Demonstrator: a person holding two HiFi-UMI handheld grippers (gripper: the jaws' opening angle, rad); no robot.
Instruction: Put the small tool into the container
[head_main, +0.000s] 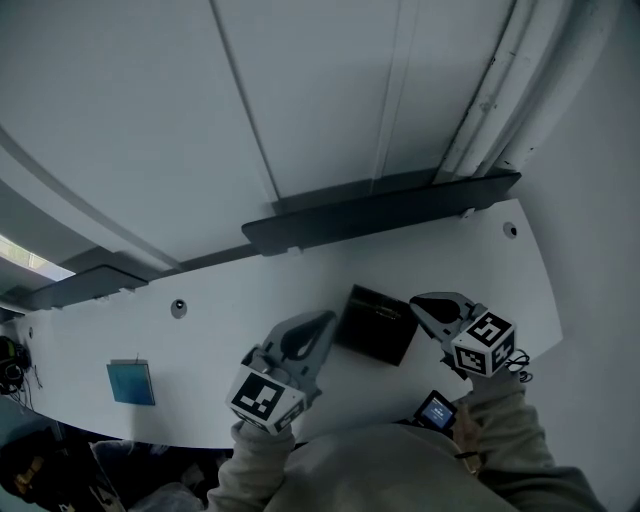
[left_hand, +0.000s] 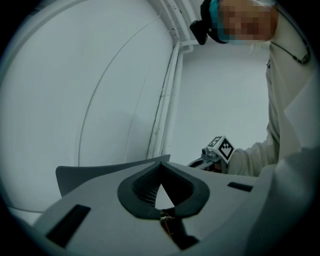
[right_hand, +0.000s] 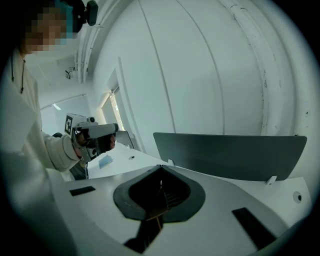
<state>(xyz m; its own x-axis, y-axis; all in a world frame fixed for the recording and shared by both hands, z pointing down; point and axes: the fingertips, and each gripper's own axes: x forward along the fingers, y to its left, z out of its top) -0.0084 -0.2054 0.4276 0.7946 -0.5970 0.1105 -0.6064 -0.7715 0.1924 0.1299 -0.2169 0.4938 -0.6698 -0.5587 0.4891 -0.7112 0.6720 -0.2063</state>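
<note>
The container (head_main: 375, 325) is a dark, flat-sided box on the white desk (head_main: 200, 340). It lies between the tips of the two pairs of tongs, nearer the right pair. Its surface reads near-black with a faint glint. The contents cannot be made out in the head view, and neither gripper view shows the box.

The small tool cannot be identified with certainty. A small dark item (head_main: 437, 410) with a lit blue face sits just behind the right tongs (head_main: 420, 303), beside the person's sleeve (head_main: 500, 420). Whether it is the tool cannot be told.

The left tongs (head_main: 322, 322) have their jaws closed tip to tip, empty, and stand just left of the container, apart from it.

The right tongs have their jaws together and empty, with the tips close to the container's right edge. Contact cannot be confirmed.

A blue square card (head_main: 131, 382) lies well left of the left tongs.
</note>
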